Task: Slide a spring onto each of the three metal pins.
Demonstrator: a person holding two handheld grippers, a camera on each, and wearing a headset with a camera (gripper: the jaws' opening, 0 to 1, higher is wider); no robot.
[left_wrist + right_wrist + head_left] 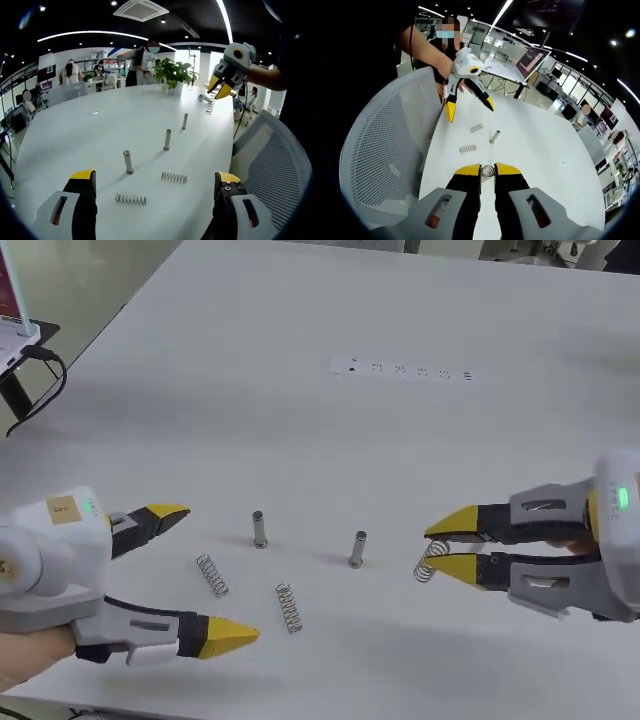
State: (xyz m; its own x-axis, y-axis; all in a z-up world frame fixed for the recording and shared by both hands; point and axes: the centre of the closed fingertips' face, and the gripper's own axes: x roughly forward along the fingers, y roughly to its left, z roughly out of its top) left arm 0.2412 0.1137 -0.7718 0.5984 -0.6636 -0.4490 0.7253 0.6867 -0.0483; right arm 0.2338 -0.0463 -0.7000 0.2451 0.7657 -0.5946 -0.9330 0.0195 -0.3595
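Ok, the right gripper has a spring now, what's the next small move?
Probably carry the right gripper and its spring over the nearest pin, hold the coil upright above the pin's tip and lower it on. All three pins stand bare, two more springs lie on the table, and the left gripper is open.

No legible text anywhere. On the left gripper (220,572) body, the tan sticker (62,508) has a dark mark, too small to read; markings on the power strip (400,370) are blurred, and the laptop screen (533,59) shows nothing readable
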